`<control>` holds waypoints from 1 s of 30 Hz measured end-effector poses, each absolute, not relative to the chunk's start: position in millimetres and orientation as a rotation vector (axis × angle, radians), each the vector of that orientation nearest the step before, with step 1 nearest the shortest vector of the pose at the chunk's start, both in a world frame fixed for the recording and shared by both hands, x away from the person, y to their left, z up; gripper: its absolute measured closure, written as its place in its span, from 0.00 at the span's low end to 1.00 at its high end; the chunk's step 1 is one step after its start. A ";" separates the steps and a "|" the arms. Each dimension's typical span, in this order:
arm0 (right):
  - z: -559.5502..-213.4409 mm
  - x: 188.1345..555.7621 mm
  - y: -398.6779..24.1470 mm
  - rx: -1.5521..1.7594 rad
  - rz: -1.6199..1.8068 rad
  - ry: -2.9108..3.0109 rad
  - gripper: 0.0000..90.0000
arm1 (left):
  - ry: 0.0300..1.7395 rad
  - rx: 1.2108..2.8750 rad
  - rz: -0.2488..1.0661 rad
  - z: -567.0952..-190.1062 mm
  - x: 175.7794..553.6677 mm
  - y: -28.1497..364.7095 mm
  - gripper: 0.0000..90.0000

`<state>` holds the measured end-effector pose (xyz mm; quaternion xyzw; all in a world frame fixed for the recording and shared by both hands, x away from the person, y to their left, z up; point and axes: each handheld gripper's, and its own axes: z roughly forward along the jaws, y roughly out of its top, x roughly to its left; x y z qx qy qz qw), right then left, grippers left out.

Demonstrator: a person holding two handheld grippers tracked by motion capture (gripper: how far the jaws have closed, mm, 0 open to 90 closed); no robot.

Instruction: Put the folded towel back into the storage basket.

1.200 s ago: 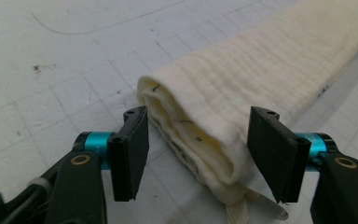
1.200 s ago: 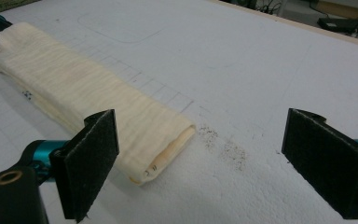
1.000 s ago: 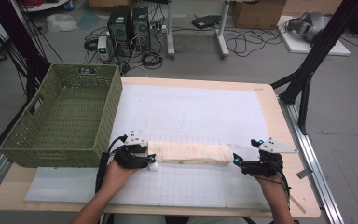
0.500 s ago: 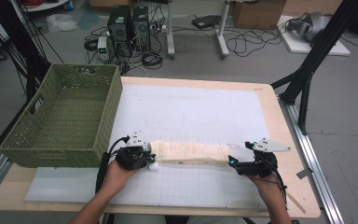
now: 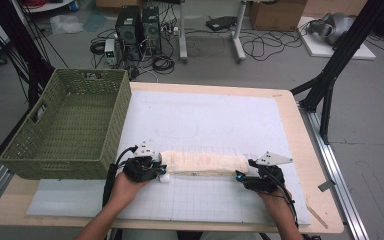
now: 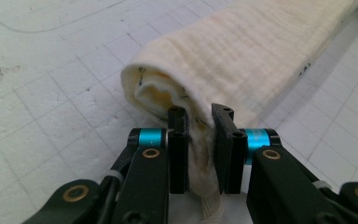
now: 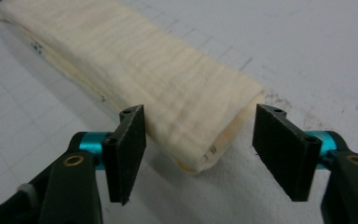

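There was one rolled cloth (image 5: pixel 202 163), one green basket (image 5: pixel 67 127) and one white mat (image 5: pixel 205 120) on one desk (image 5: pixel 285 100). Two hand-held grippers were there: left (image 5: pixel 162 171) and right (image 5: pixel 240 176).

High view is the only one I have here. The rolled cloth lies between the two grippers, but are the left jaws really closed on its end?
Observer: Yes. In the left gripper view the left gripper pinches a bunch of fabric at the end of the rolled cloth.
Operator: And the right side, does it grip already?
Observer: Not yet. In the right gripper view the right gripper has its jaws on both sides of the cloth end with gaps; they have just been closing.
Operator: Is the roll tight at the left end?
Observer: No, the left gripper view shows a loose, open spiral with yellowish marks inside.
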<state>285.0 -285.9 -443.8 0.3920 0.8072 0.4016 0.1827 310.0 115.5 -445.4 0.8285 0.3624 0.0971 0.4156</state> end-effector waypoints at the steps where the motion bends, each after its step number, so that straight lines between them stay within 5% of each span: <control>1: -445.4 285.7 -285.4 1.114 1.114 2.295 0.41 | 0.908 2.082 0.245 -445.4 310.1 115.6 0.85; 11: -450.7 287.0 -285.8 1.121 1.095 2.335 0.48 | 0.910 2.077 0.239 -445.8 310.4 116.3 0.85; 20: -430.8 282.0 -297.3 1.151 1.298 2.204 0.41 | 0.909 2.076 0.238 -446.0 310.9 116.6 0.85; 30: -448.6 289.7 -288.7 1.198 1.119 2.276 0.62 | 0.911 2.073 0.238 -446.3 310.4 116.7 0.85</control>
